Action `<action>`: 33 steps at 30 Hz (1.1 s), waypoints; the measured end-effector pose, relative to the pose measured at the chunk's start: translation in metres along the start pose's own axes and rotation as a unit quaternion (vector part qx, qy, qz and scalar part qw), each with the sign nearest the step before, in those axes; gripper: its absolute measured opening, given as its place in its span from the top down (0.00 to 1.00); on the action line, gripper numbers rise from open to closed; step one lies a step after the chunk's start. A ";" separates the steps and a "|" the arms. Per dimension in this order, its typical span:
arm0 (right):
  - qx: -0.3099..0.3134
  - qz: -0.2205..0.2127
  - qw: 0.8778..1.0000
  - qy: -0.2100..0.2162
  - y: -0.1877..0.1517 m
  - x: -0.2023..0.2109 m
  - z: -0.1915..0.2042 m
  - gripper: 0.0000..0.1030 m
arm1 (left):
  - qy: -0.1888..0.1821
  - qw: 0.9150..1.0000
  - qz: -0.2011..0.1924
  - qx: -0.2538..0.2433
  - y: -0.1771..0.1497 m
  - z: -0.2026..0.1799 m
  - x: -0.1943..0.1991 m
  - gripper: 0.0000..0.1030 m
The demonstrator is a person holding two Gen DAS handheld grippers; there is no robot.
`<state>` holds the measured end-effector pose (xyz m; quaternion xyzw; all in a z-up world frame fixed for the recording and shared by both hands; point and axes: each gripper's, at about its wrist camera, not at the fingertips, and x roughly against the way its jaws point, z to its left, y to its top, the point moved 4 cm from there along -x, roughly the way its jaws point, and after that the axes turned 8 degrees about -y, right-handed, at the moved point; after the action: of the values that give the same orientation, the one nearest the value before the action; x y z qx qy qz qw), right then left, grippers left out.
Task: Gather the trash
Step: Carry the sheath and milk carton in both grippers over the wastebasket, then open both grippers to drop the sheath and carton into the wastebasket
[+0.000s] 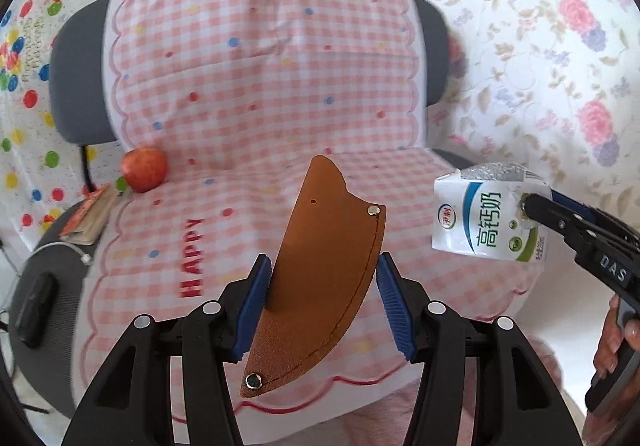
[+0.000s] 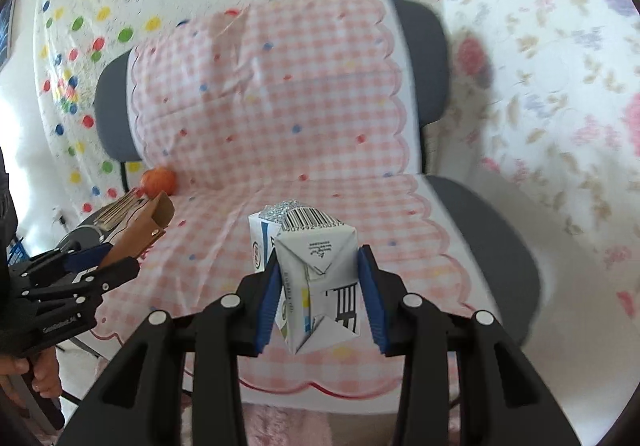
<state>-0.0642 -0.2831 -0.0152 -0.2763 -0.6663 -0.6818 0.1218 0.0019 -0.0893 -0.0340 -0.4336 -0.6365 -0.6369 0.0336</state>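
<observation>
Holding trash above the chair

Left hand-held gripper [image 1: 324, 278] clamps a brown curved leather sheath [image 1: 324, 266]; right hand-held gripper [image 2: 320, 286] clamps a white crumpled milk carton [image 2: 316, 278], both above the pink checked chair cover [image 1: 256, 85]. A red apple [image 1: 144, 169] rests on the seat.

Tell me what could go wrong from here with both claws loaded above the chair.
The brown leather sheath sits between the left claw pads by its edges and sticks out far past them; it could twist or slip. The right claw grips the milk carton at an angle, so it may rotate out. A swing could bump the apple.
</observation>
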 end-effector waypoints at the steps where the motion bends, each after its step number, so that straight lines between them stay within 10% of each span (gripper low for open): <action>1: -0.004 -0.004 1.000 -0.013 -0.004 0.012 -0.009 0.64 | -0.015 1.000 -0.002 -0.002 0.000 -0.009 -0.001 0.47; 9: -0.040 -0.001 0.991 -0.128 -0.050 0.084 -0.074 0.64 | -0.134 0.986 0.014 -0.100 -0.022 -0.108 -0.006 0.47; 19: -0.106 0.083 0.967 -0.218 -0.144 0.131 -0.135 0.64 | -0.256 0.942 0.098 -0.192 -0.086 -0.215 -0.023 0.47; 29: -0.127 0.125 0.955 -0.237 -0.176 0.130 -0.163 0.62 | -0.285 0.920 0.172 -0.206 -0.115 -0.258 -0.056 0.44; 33: -0.135 0.121 0.957 -0.226 -0.178 0.124 -0.167 0.35 | -0.274 0.921 0.173 -0.216 -0.118 -0.263 -0.061 0.17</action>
<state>-0.2963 -0.4059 -0.0910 -0.5155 -0.5399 -0.6654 0.0107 -0.1644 -0.3194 -0.1130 -0.6911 -0.3830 -0.5996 -0.1271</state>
